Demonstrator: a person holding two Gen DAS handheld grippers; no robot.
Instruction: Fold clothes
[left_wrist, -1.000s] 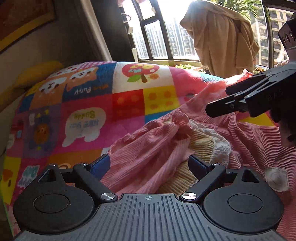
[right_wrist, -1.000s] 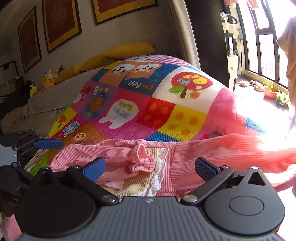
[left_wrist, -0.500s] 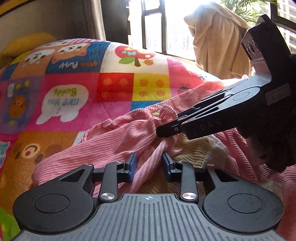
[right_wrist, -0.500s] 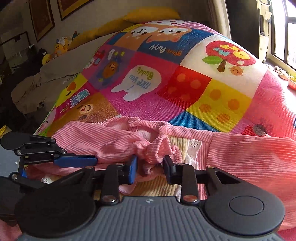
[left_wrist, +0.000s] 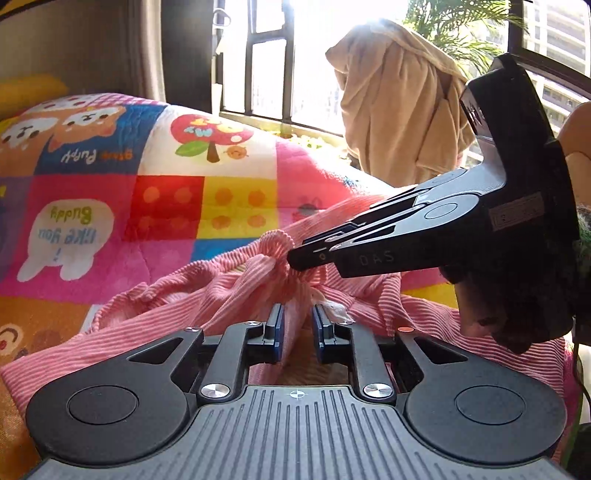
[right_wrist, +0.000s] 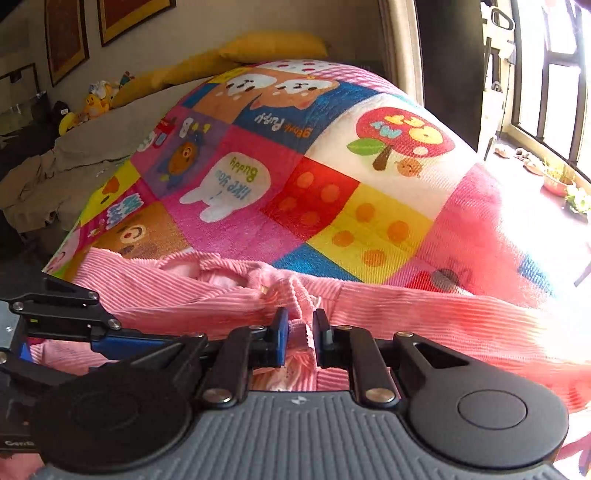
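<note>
Nearest the left wrist camera, the left gripper is pinching a bunched ridge of a pink ribbed corduroy garment between its blue-padded fingers, which are drawn close together with cloth filling the narrow gap. In the right wrist view, the right gripper is doing the same: its fingers are nearly closed on a gathered fold of the same garment, beside a glimpse of white lace trim.

Both grips are sitting close together near the garment's middle, where the fabric is puckering into a knot. In the left view the right gripper is reaching in from the right, its tip just beyond and above the left gripper's own pinch.

The garment is lying across a bright patchwork cartoon quilt, its long axis running left to right across both cameras, directly ahead of each gripper. The left half is trailing toward the left gripper's side, the right half toward the sunlit side, so each hand looks nearer its own end for any spreading pull.

Farther back, yellow pillows are resting against the wall, and a tan cloth is hanging by the window.
</note>
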